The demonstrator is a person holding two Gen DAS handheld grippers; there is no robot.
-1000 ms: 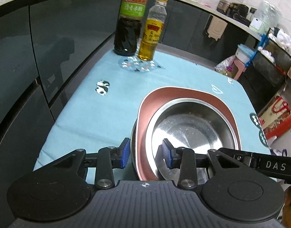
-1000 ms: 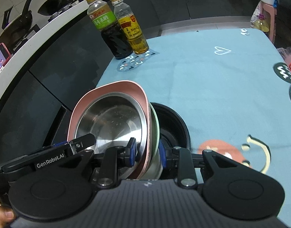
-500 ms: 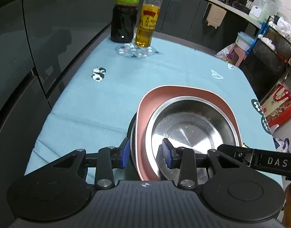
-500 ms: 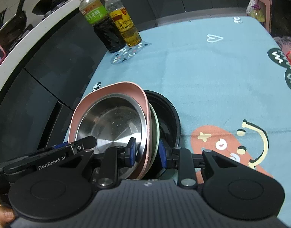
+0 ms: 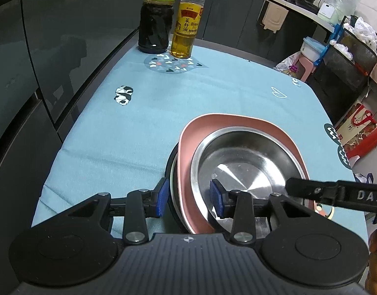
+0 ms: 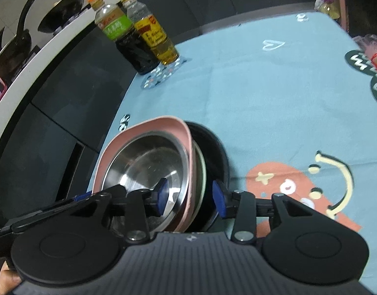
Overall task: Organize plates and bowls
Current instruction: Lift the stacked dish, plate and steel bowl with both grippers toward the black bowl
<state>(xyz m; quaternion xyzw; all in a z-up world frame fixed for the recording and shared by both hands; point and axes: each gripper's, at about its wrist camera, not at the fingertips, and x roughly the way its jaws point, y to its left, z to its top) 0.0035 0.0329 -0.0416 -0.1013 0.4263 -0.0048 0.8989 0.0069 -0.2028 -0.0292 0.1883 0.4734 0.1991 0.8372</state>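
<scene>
Stack [image 5: 240, 162] of steel bowl in pink plate, over a green dish and black bowl, is set on the blue cloth [image 5: 164, 113] near the table's near edge. Left gripper [image 5: 189, 198] is clamped across the left rims to steady it. Right gripper [image 6: 189, 196] has just been opening; its pads are clear of the right rims between them, so release is judged.

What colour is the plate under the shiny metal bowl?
Pink. The pink plate holds the metal bowl; the left wrist view shows it best.
</scene>
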